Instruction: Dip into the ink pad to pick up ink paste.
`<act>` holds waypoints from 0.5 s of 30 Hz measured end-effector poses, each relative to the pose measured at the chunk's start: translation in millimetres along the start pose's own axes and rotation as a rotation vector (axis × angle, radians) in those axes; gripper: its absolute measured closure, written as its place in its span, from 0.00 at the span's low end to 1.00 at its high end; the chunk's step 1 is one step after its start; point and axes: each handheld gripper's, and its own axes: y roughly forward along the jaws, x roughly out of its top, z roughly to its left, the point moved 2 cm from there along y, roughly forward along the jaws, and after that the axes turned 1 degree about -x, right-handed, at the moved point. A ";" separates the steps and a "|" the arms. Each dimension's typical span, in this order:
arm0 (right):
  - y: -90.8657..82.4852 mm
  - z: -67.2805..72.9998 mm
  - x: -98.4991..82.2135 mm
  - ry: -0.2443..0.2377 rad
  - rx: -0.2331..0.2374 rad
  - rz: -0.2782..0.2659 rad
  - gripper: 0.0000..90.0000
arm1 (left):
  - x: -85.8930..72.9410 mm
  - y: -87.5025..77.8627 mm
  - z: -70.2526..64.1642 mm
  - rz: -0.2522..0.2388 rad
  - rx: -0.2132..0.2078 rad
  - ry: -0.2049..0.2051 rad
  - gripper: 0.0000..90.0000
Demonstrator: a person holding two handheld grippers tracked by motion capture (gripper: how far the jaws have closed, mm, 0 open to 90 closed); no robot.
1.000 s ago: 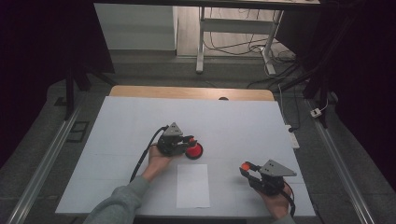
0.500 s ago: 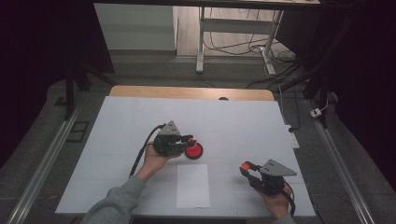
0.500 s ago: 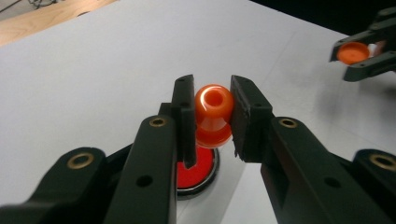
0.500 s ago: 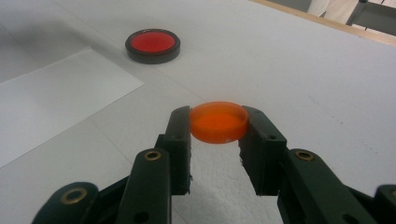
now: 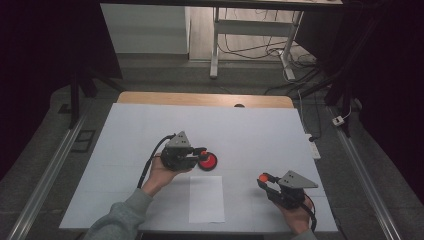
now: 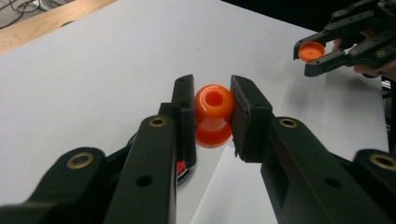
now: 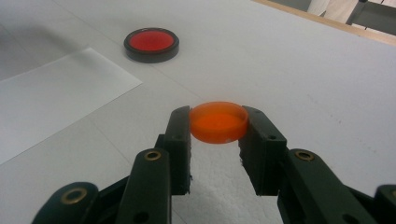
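Left gripper view, left gripper (image 6: 212,114) clamping perhaps an orange bottle (image 6: 213,113)

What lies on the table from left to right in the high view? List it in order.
Left claw holding an orange bottle → red disc in a black ring → right claw holding an orange cap. The white sheet of paper overlaps the disc's span, so it is left unplaced.

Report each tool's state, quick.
Left tool: shut on the orange knob.
Right tool: shut on the orange cap.
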 end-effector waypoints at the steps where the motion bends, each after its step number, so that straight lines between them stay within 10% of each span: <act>1: -0.1 -0.2 0.0 0.001 0.001 -0.001 0.72 | 0.0 -0.9 -1.1 0.002 -0.002 0.002 0.80; 15: -0.1 0.8 0.1 -0.004 -0.001 0.001 0.72 | -9.0 -15.1 -19.7 0.003 -0.013 0.005 0.80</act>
